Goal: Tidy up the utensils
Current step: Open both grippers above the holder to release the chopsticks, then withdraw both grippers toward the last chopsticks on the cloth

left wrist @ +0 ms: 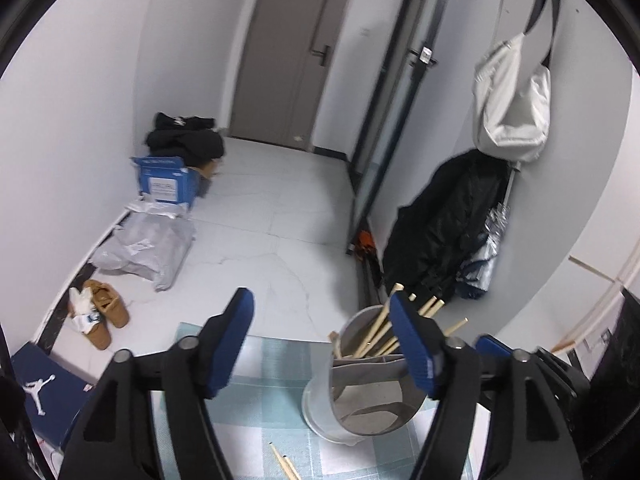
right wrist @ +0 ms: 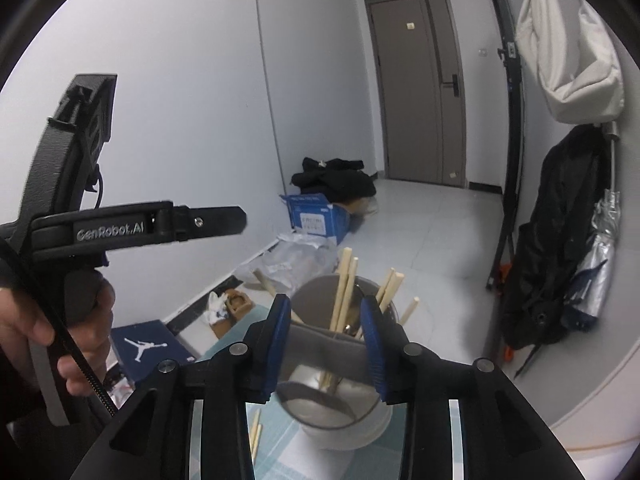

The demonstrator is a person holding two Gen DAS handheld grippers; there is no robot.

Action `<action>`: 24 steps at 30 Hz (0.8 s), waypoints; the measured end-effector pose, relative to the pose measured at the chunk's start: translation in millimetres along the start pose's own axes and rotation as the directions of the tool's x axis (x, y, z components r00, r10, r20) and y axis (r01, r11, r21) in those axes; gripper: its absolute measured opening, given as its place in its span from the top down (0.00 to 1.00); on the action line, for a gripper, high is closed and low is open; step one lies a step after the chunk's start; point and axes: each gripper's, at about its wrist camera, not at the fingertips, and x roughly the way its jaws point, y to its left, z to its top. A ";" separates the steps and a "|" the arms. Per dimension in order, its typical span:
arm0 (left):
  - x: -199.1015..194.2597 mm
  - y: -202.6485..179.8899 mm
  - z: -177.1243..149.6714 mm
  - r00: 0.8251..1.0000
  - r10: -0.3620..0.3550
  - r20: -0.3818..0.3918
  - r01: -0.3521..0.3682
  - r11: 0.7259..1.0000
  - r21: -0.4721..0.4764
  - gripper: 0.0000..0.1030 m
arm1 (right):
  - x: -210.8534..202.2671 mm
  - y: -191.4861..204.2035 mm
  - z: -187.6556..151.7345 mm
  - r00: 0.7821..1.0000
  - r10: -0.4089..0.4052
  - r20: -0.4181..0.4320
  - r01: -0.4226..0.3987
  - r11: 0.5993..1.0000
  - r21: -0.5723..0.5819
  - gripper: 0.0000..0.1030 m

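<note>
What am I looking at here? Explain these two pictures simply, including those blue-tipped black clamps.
There is no robot: a person holds a two-finger clamp tool in each hand, with a camera on each looking along its fingers. One picture is from the left gripper, the other from the right gripper. In the right view the person's left hand shows holding the other tool. On a checked cloth stands a grey utensil holder filled with wooden chopsticks; a few loose chopsticks lie beside it. Both grippers are open and hold nothing; the right one's fingers straddle the holder.
</note>
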 end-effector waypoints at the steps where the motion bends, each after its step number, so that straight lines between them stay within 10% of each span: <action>1: -4.6 0.4 -0.4 1.000 0.013 0.011 -0.013 1.000 -0.008 0.26 | -5.6 1.9 -0.7 1.000 -0.003 0.011 0.003 1.000 -0.002 0.58; 24: -75.4 5.0 -43.3 0.968 0.184 0.172 -0.177 0.983 -0.054 0.01 | -81.8 40.1 -20.5 0.990 -0.019 0.141 0.017 1.000 0.019 0.16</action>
